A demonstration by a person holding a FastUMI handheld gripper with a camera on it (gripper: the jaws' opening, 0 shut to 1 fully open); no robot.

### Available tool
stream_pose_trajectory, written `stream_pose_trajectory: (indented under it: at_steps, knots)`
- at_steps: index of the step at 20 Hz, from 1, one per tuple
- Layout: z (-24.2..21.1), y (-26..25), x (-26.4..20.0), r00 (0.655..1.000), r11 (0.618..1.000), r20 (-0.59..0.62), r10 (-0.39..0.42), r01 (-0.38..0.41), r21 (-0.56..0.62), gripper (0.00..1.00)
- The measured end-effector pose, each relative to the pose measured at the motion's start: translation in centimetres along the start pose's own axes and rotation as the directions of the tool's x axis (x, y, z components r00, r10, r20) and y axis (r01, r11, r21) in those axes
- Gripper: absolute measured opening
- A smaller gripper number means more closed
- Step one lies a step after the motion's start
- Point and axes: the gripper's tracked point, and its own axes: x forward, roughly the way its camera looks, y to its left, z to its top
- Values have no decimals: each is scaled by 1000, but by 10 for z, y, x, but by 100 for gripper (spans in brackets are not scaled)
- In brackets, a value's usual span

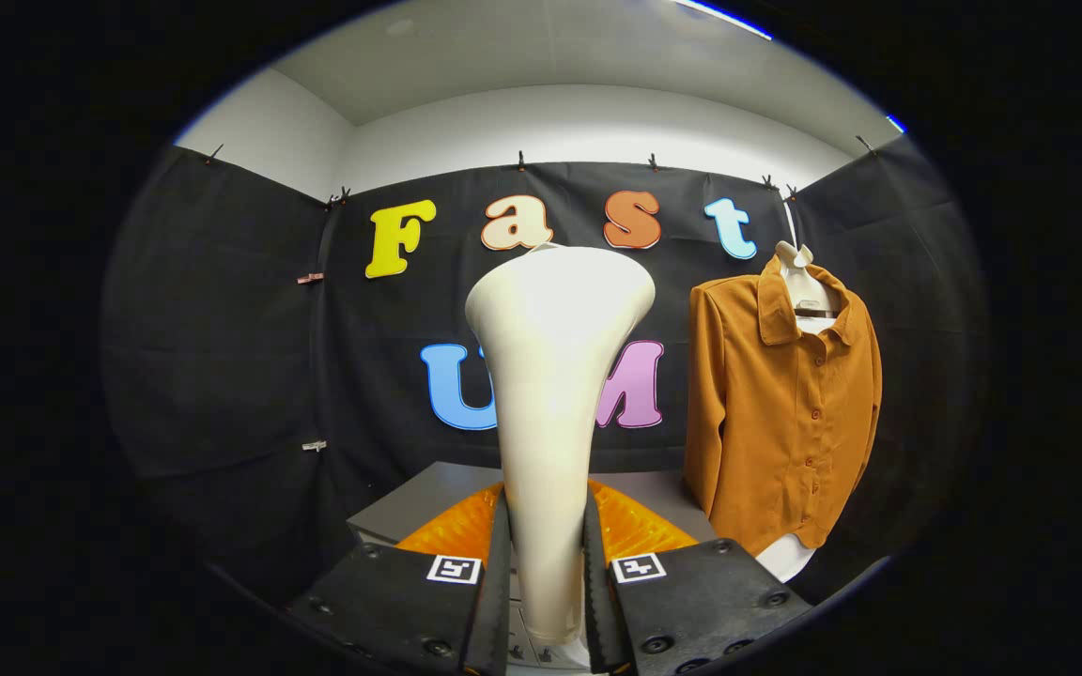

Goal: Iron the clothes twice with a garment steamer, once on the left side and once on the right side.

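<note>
- gripper fingers clamp the cream garment steamer, held upright.
- grey table beyond.
- orange shirt hangs against the black cloth wall.

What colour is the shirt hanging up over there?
Rusty orange-brown button-up shirt, plain, no pattern; seen best in the gripper view.
</note>
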Motion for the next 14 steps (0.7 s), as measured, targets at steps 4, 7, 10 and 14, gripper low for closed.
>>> stream_pose_trajectory:
  at_steps: [4, 7, 10, 14]
  knots:
    - [0, -1, 3, 1000, 1000, 2, -4, 4, -2, 36]
    - [1, -2, 4, 1000, 1000, 4, -7, 7, -3, 36]
    - [2, -1, 6, 1000, 1000, 8, -9, 9, -6, 36]
    - [2, 1, 9, 1000, 1000, 8, -8, 8, -9, 36]
